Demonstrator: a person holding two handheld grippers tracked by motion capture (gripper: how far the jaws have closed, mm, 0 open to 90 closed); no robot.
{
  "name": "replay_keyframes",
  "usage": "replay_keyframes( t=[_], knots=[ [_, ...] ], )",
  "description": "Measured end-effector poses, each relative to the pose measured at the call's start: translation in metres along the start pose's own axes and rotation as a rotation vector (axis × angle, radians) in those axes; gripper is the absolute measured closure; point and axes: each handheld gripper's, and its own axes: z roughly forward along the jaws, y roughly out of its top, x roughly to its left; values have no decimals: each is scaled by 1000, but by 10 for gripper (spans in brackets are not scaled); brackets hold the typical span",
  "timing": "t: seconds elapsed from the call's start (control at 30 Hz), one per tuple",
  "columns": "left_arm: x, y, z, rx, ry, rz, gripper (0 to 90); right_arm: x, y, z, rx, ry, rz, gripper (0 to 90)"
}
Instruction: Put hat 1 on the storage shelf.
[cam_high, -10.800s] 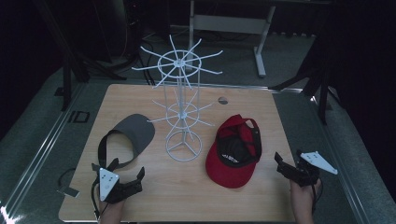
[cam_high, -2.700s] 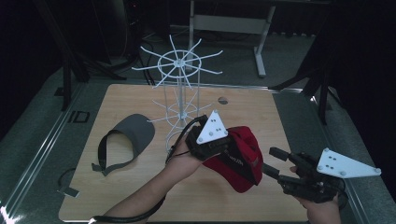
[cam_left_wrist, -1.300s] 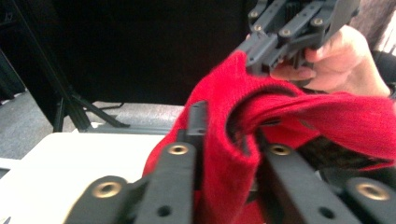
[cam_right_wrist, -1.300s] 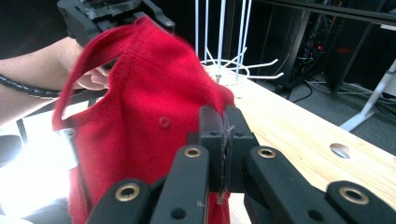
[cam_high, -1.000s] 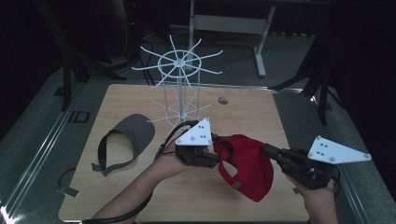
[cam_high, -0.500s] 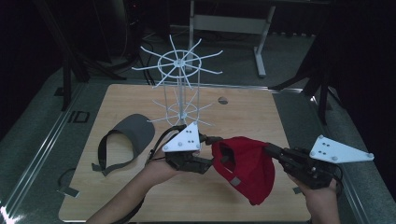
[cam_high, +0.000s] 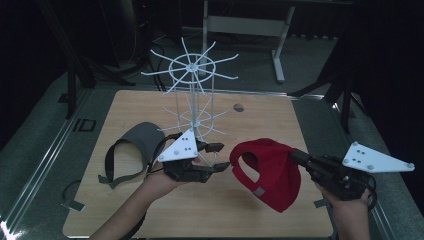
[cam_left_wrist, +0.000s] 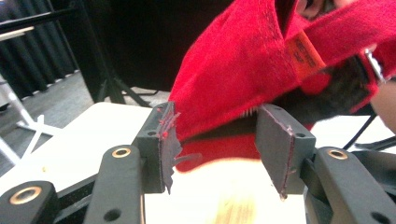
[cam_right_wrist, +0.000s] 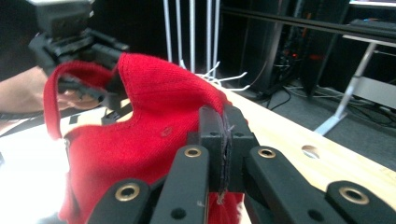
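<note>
One visor (cam_high: 134, 150) & rack (cam_high: 192, 102) beside cap (cam_high: 270, 170)

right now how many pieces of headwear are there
2: the red cap is held off the table by the right hand-held gripper, and the grey visor lies on the table's left side, beside the wire rack.

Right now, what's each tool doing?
Left tool: open, jaws apart beside the red cap, not pressing it.
Right tool: shut on the red cap.

Dark lab, wooden table (cam_high: 280, 120), equipment stands (cam_high: 277, 37)
</note>
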Motion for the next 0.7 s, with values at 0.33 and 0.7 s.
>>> replay_keyframes(
  t=[0.33,0.7],
  knots=[
    [-2,-30,-1,24,-16,-31,489,-13,15,-5,-36,-62,14,887],
    [-11,-75,10,68,-44,-95,193,-26,34,-1,-59,-99,21,887]
  ],
)
